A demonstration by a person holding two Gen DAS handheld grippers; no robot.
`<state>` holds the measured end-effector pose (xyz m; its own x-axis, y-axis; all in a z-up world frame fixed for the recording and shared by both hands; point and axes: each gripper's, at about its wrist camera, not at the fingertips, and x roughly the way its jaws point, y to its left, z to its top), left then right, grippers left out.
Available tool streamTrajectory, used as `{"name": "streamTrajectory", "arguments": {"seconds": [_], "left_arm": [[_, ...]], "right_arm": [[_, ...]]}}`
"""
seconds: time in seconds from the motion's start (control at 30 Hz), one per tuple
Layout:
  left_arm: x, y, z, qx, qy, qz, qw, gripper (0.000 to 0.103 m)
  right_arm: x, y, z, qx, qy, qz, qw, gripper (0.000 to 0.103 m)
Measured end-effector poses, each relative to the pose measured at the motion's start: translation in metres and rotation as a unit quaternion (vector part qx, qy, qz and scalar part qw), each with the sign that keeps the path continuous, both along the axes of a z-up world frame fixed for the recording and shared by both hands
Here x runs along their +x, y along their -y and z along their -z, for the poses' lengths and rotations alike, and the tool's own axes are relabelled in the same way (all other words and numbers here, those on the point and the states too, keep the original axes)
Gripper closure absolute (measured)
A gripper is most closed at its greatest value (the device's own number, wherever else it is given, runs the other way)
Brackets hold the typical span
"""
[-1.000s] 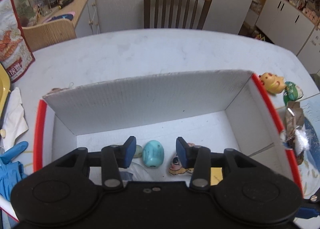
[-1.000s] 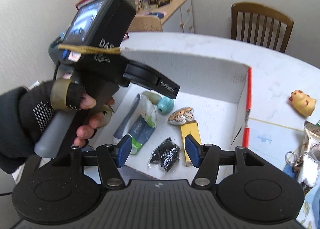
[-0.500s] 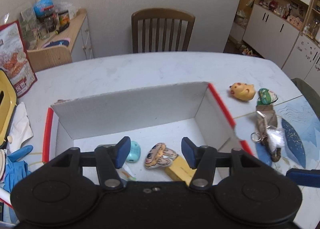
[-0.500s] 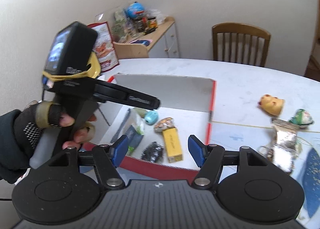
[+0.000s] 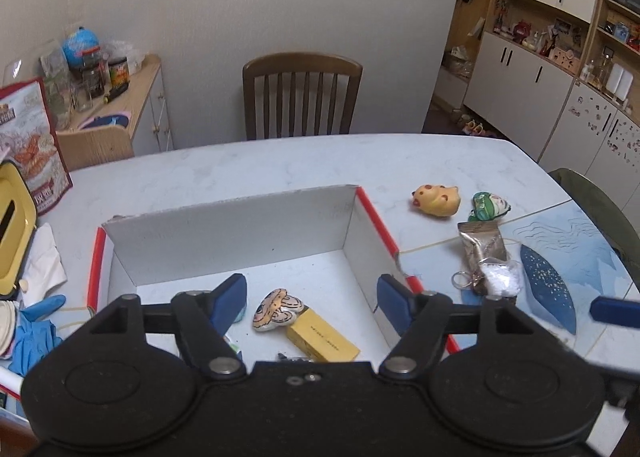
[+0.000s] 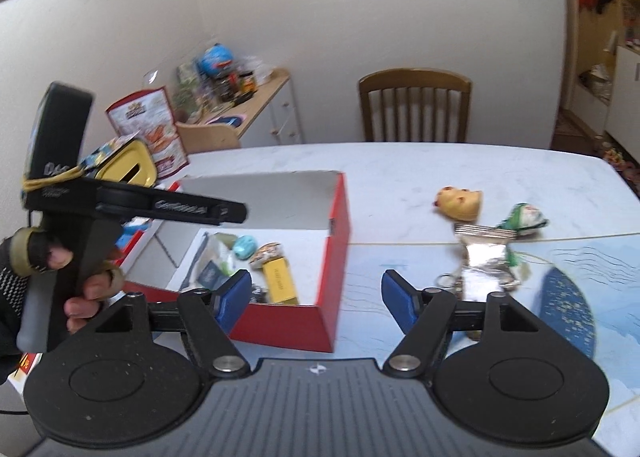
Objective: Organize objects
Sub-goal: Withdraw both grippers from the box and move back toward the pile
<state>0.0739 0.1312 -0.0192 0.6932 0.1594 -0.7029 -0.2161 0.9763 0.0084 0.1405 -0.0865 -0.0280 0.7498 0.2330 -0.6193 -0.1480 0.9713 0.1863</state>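
From the left wrist view, the left gripper hangs over one red-and-white box on the pale worktop, its jaws spread wide with nothing between them. Three things show clearly on the box floor: one striped cat-like figure, one yellow packet touching it, and one teal piece mostly hidden behind a finger. Right of the box lie one yellow animal toy, one green wrapped item, one silver pouch and a key ring beside it. One wooden chair stands behind. No writing is readable here.

From the right wrist view, the right gripper hovers at the box's near red corner, jaws likewise wide apart and empty. A gloved hand holds the other tool, whose arm carries raised lettering too blurred to read. Inside the box are the teal piece, the striped figure, the yellow packet and one dark blue pouch.
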Motion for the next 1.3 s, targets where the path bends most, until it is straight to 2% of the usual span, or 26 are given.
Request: {"name": "streamTrajectory", "arguments": {"seconds": [0.27, 0.5, 0.7, 0.77, 0.83, 1.03, 1.3], "left_arm": [[-0.013, 0.016, -0.005, 0.003, 0.012, 0.009, 0.9999, 0.026], [-0.017, 0.030, -0.001, 0.004, 0.006, 0.013, 0.9999, 0.020], [-0.014, 0.049, 0.000, 0.006, 0.010, 0.018, 0.9998, 0.011], [-0.011, 0.058, 0.000, 0.008, 0.011, 0.019, 0.9997, 0.004], [-0.008, 0.068, 0.001, 0.012, 0.013, 0.021, 0.9996, 0.001], [0.007, 0.103, 0.006, 0.021, 0.018, 0.013, 0.9995, 0.001], [0.037, 0.155, 0.027, 0.006, 0.014, -0.009, 0.9998, 0.001]], "right_arm": [[-0.020, 0.032, 0.000, 0.011, 0.008, 0.039, 0.999, 0.029], [-0.026, 0.064, 0.004, 0.025, 0.005, 0.073, 0.997, 0.026], [-0.027, 0.093, 0.006, 0.026, 0.006, 0.095, 0.995, 0.024], [-0.026, 0.103, 0.007, 0.026, 0.007, 0.098, 0.995, 0.024], [-0.025, 0.114, 0.008, 0.026, 0.009, 0.102, 0.994, 0.024], [-0.012, 0.155, 0.016, 0.031, 0.005, 0.095, 0.995, 0.024], [0.014, 0.216, 0.027, 0.016, 0.002, 0.056, 0.998, 0.024]]}}
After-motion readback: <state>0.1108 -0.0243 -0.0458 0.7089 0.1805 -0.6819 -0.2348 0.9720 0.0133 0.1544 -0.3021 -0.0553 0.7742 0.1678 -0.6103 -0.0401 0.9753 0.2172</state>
